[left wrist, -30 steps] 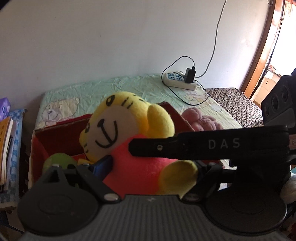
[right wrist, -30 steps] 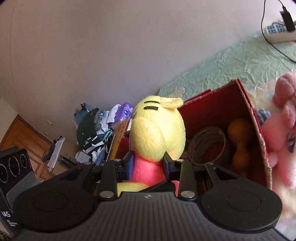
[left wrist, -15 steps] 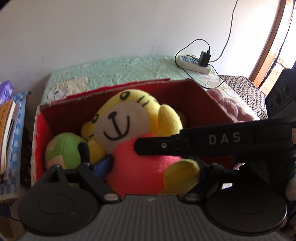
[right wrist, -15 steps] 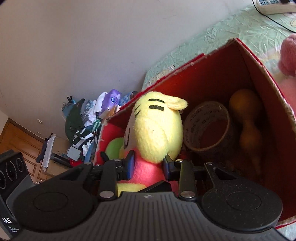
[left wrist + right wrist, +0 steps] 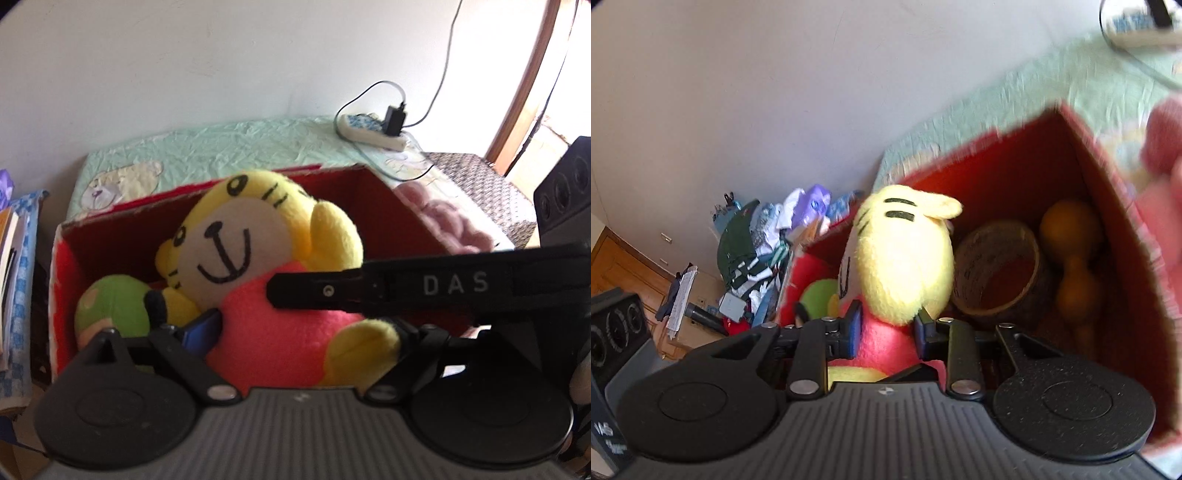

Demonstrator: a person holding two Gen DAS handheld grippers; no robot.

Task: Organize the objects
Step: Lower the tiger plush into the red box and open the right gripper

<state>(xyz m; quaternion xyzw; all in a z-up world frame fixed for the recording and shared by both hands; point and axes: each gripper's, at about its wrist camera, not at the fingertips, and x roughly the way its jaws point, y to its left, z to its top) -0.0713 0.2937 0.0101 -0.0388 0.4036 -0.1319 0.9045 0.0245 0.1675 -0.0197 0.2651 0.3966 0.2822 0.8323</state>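
The yellow tiger plush with its pink body sits inside the red cardboard box, head up and face turned toward the left wrist camera, leaning slightly toward the box's left side. The right tool is clenched on the plush: its two blue-padded fingers press into the pink body just below the yellow head, one on each side, and its jaws have just been closing a little further on the soft fabric. The left tool has the same toy between its jaws, which have just been opening; its left blue pad lies against the pink side near the plush's arm, while the right finger is hidden behind the plush's yellow foot, so I cannot tell whether the pads press or merely flank it. The right tool's black finger bar, marked with white letters, crosses in front of the plush's chest in the left wrist view.

Beside the plush, a green ball rests in the box's left corner. On the other side lie a roll of brown tape and an orange gourd-shaped toy, deeper in the box. A pink plush lies outside on the bed, just beside the right wall of the box. A white power strip with a black charger sits at the bed's far edge by the wall.
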